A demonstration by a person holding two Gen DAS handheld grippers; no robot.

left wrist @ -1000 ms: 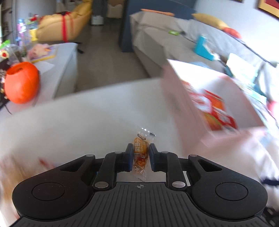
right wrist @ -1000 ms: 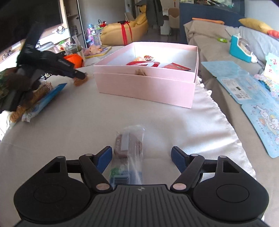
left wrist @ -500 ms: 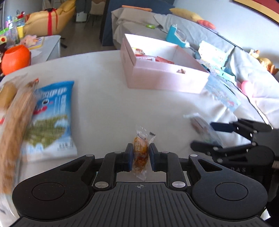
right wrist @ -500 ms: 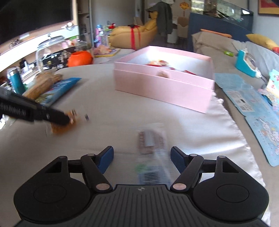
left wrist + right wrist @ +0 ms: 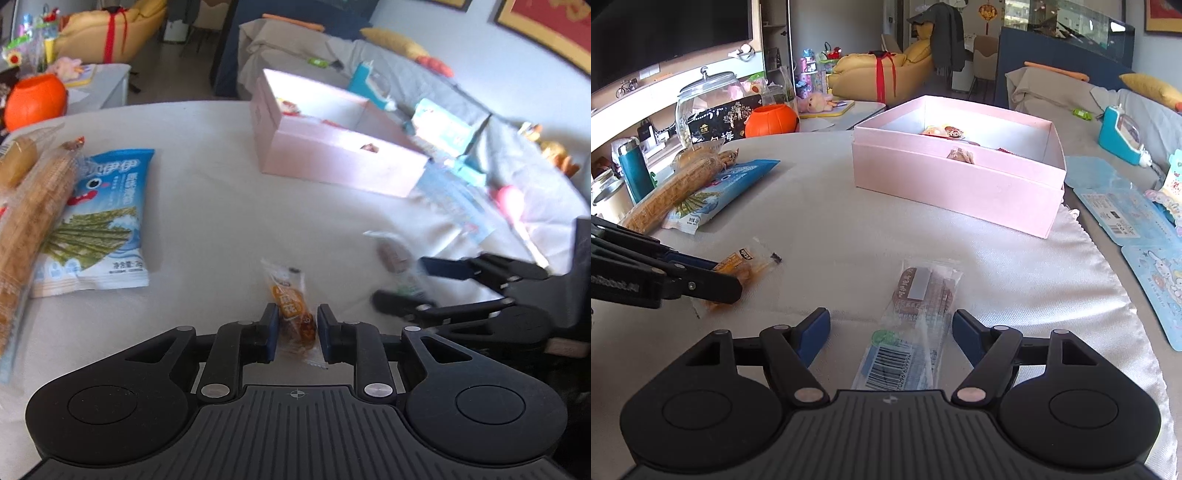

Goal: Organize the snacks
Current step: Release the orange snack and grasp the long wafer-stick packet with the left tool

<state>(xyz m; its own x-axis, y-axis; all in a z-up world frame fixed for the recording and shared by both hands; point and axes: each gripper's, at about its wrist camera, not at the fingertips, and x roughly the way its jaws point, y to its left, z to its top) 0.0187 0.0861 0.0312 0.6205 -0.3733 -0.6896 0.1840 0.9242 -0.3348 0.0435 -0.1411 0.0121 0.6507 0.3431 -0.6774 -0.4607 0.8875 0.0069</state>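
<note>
Orange snack packet (image 5: 293,310) clamped in left claw (image 5: 294,328), bare tablecloth (image 5: 207,221) around

Glossy clear plastic snack wrapper (image 5: 916,317); matt woven tablecloth (image 5: 849,229); matt pink box (image 5: 960,184)

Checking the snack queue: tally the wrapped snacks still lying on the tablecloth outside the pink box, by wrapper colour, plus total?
Orange wrapper: 1, the small orange packet between the left gripper pads
Clear wrapper, brown contents: 1, the clear packet between the open right gripper fingers
Blue and white: 1, the seaweed bag
Clear, golden contents: 1, the long cracker pack
Total: 4
</note>
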